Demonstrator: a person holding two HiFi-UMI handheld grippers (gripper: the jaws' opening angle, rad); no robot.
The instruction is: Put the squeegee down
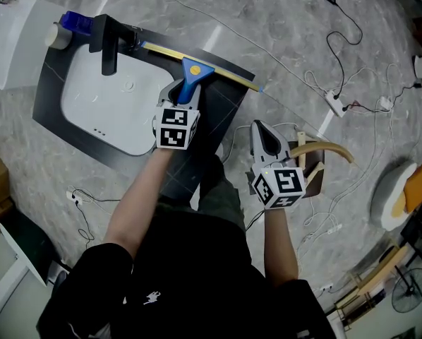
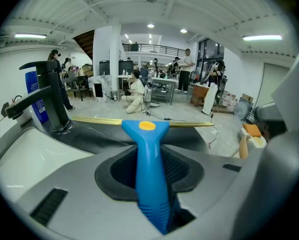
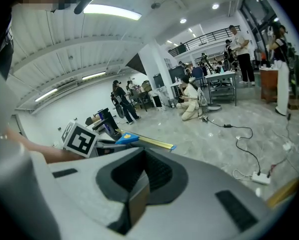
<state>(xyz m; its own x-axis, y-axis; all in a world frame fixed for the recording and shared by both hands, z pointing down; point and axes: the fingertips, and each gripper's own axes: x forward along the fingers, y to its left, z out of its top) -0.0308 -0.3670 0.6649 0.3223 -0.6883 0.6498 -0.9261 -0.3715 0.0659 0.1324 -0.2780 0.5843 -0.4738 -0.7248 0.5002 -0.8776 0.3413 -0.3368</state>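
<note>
The squeegee (image 1: 190,74) has a blue handle and a long brass-coloured blade (image 1: 218,67). My left gripper (image 1: 180,96) is shut on the handle and holds it over the black counter (image 1: 221,111), just right of the white sink (image 1: 101,108). In the left gripper view the handle (image 2: 148,169) runs up between the jaws and the blade (image 2: 97,120) lies level beyond them, close above the counter. My right gripper (image 1: 264,137) is shut with nothing in it, off the counter's right edge and over the floor. Its view shows the squeegee (image 3: 127,138) to the left.
A black faucet (image 1: 110,45) stands at the sink's back edge, with a blue bottle (image 1: 75,22) and a white box (image 1: 19,41) beyond. On the floor to the right are a wooden stool (image 1: 317,158), a power strip (image 1: 334,104) and cables. People stand far off.
</note>
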